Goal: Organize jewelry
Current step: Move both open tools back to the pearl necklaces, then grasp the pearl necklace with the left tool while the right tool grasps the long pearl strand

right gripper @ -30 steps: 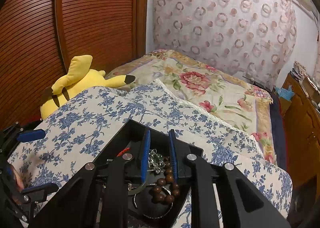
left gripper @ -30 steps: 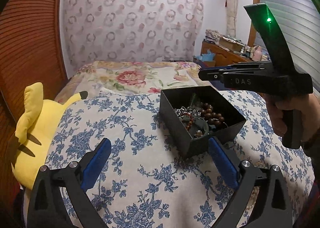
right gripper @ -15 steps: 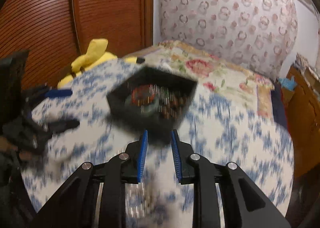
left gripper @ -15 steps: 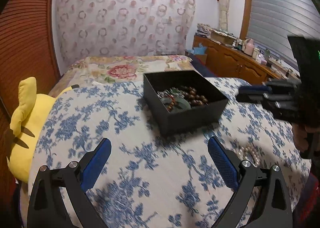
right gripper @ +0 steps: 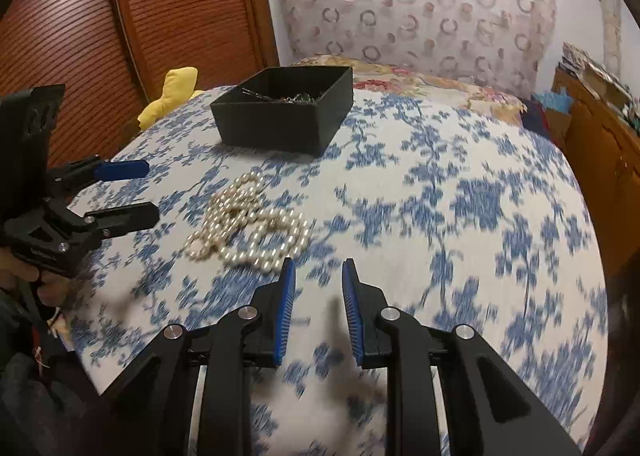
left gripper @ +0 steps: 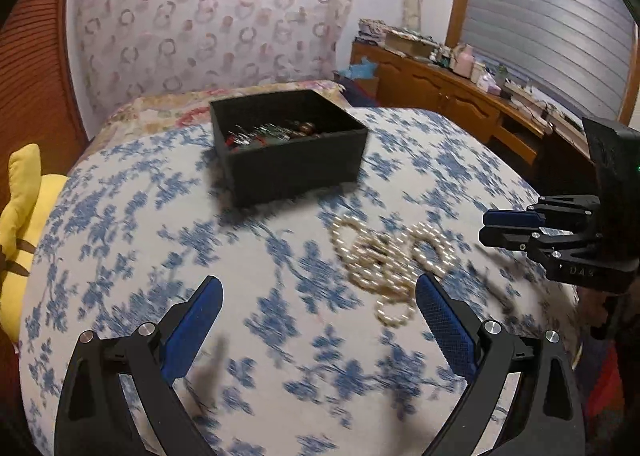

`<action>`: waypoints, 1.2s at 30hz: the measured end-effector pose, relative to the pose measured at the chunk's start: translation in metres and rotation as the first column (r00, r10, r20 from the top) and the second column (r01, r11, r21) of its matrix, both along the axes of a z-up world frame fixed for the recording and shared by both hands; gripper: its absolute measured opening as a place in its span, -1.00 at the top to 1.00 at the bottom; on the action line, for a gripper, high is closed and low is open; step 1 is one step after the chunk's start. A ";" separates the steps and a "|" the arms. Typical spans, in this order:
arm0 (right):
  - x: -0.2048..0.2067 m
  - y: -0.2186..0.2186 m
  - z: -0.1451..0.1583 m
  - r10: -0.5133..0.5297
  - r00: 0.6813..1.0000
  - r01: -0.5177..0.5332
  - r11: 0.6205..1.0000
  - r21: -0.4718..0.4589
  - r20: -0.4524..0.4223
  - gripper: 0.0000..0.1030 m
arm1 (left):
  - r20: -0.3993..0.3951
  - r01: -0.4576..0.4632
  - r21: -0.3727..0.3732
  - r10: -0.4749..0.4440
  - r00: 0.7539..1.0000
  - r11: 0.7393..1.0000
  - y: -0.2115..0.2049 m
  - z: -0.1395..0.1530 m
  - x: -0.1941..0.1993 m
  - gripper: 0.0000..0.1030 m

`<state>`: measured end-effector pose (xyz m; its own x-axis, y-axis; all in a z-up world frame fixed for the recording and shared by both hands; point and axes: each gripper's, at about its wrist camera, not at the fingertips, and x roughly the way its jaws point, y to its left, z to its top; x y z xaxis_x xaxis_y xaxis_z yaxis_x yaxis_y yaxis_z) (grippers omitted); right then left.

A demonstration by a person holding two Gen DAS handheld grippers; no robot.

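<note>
Pearl necklace (left gripper: 390,260) heaped on bed (left gripper: 248,256), near side of black box (left gripper: 288,146). Left gripper (left gripper: 316,308) fingers spread wide, empty. Right gripper (right gripper: 318,288) fingers narrowly parted, empty, beside pearls.

A tangled pearl necklace (right gripper: 248,224) lies on the floral cover near the open black box (right gripper: 280,116) of jewelry.
</note>
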<state>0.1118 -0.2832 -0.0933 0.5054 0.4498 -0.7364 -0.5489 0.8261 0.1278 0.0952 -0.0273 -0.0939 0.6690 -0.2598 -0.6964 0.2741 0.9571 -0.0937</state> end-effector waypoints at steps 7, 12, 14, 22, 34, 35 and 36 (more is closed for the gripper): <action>-0.012 -0.003 -0.009 -0.004 1.000 0.004 1.000 0.006 0.001 0.49 | -0.063 0.066 0.029 -0.064 0.996 0.997 -0.029 -0.007 -0.010 0.03; -0.013 -0.005 -0.011 0.004 1.000 -0.004 1.000 0.022 -0.002 0.49 | -0.094 0.137 0.075 -0.130 0.987 0.988 -0.053 -0.016 -0.012 0.55; -0.014 -0.005 -0.012 0.008 1.000 -0.008 1.000 0.025 0.002 0.49 | -0.094 0.146 0.098 -0.137 0.986 0.984 -0.060 -0.018 -0.011 0.58; -0.014 -0.004 -0.012 0.008 1.000 -0.008 1.000 0.024 0.004 0.49 | -0.085 0.136 0.182 -0.122 0.989 0.974 -0.070 -0.023 -0.001 0.61; -0.015 -0.004 -0.011 0.004 1.000 -0.004 1.000 0.016 0.008 0.49 | -0.080 0.156 0.137 -0.146 0.986 0.978 -0.059 -0.017 -0.005 0.91; -0.015 -0.003 -0.011 0.007 1.000 -0.008 1.000 0.014 0.010 0.49 | -0.069 0.143 0.118 -0.136 0.988 0.983 -0.054 -0.012 -0.007 0.91; -0.015 -0.003 -0.010 0.011 1.000 -0.011 1.000 0.016 0.010 0.49 | -0.058 0.130 0.098 -0.125 0.990 0.987 -0.048 -0.007 -0.008 0.91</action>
<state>0.0970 -0.2858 -0.1034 0.5077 0.4672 -0.7239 -0.5591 0.8179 0.1357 0.0874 -0.0751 -0.1007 0.5975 -0.2672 -0.7561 0.3920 0.9199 -0.0153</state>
